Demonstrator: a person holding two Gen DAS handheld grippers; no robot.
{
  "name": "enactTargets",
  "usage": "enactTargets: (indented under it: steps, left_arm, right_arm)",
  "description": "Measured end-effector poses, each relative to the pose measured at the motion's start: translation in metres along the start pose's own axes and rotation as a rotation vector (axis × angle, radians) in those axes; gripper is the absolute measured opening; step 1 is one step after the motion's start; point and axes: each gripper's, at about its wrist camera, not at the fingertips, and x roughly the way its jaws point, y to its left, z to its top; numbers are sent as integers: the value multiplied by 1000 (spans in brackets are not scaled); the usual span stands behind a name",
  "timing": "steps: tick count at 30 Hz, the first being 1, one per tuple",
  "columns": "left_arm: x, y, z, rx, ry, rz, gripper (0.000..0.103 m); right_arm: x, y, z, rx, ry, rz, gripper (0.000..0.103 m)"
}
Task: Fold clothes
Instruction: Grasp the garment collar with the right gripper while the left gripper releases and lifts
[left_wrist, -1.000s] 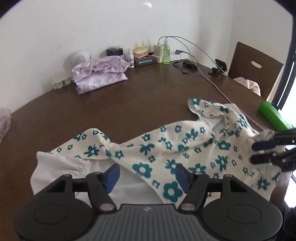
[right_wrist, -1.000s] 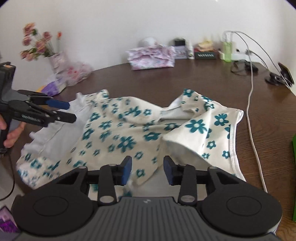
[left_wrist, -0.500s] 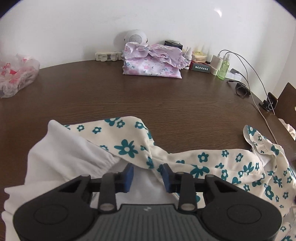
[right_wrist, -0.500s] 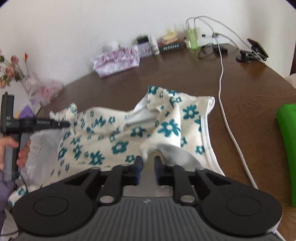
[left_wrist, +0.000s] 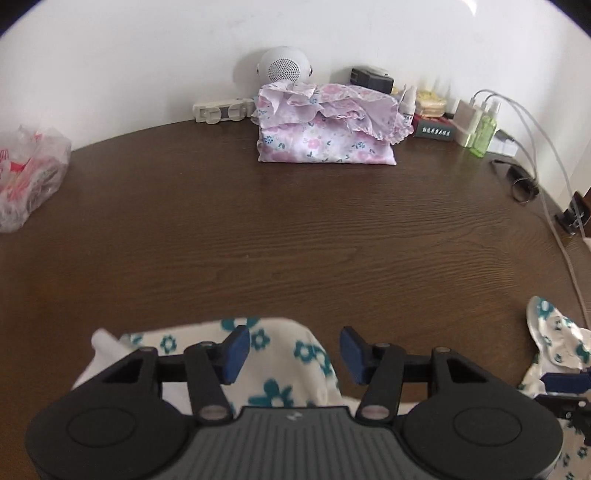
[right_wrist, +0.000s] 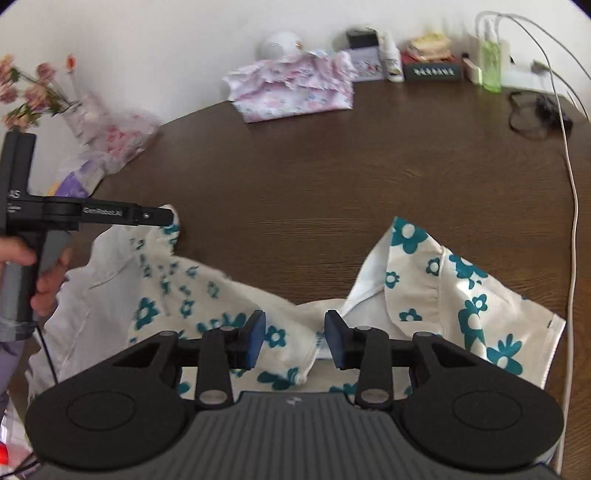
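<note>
A white garment with teal flowers (right_wrist: 207, 295) lies crumpled along the near edge of the dark wooden counter (left_wrist: 295, 236), stretched from left to right, its plain white lining showing at the left end and a ruffled, flowered part folded up at the right.

The left hand-held gripper (left_wrist: 293, 352) hangs over the left end of the garment. Its blue pads (left_wrist: 236, 349) stand spread, with a hump of flowered cloth lying between them, and neither pad presses on it. Its jaws have just been opening. From the right wrist view the same tool shows from the side (right_wrist: 162, 216), its tip at the far left corner of the cloth, with the person's hand (right_wrist: 40, 273) wrapped round its grip.

The right hand-held gripper (right_wrist: 295, 341) hovers over the middle of the garment's near edge. Its jaws, too, have just been opening: the pads (right_wrist: 255, 339) are parted, and a fold of cloth sits in the gap without being pinched.

At the far side of the counter, against the white wall, a folded pink floral garment (left_wrist: 325, 127) rests in front of a round white speaker (left_wrist: 282, 68). To its right stand a green bottle (left_wrist: 484, 133) and chargers with white cables (right_wrist: 570, 155) trailing down the right side. A plastic bag (left_wrist: 26, 177) sits at the far left, and a vase of pink flowers (right_wrist: 33, 92) stands near it.
</note>
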Motion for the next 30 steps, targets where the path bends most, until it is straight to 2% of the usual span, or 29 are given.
enactTargets:
  steps: [3,4,6,9,11,15,19,20,21,24,28,30]
  left_arm:
    - [16,5,9,-27,38,46,49]
    - [20,8,11,-43,40,53,45]
    - [25,16,11,-72,18,64,37]
    - [24,28,15,-145,22,64,23]
    - [23,36,19,-194,33,57,22]
    - [24,46,25,-217,71,71,22]
    - [23,44,27,-174,99,32,20]
    - [22,43,27,-161,100,29,7]
    - [21,43,25,-153,97,28,1]
    - [11,45,18,-146,56,26,0]
    - [-21,60,2,-185,-41,-12,0]
    - [-37,69,-6,-148,-100,-25,2]
  right_arm:
    - [2,-6,-6,11,-36,20,24]
    - [1,-6,-9,2,-48,14,19]
    - [1,-7,-14,-14,-70,4,15]
    - [-1,-10,-18,-16,-92,12,13]
    - [-1,-12,-19,-13,-100,19,13]
    - [-2,-16,-19,-6,-107,34,13]
    - [-2,-18,-20,2,-111,43,13]
    - [-2,-18,-20,3,-112,44,13]
    - [-2,-18,-20,4,-112,45,13]
    - [-2,-19,-20,10,-115,46,13]
    - [-7,-19,-23,25,-154,36,4]
    - [-12,-19,-24,28,-184,43,4]
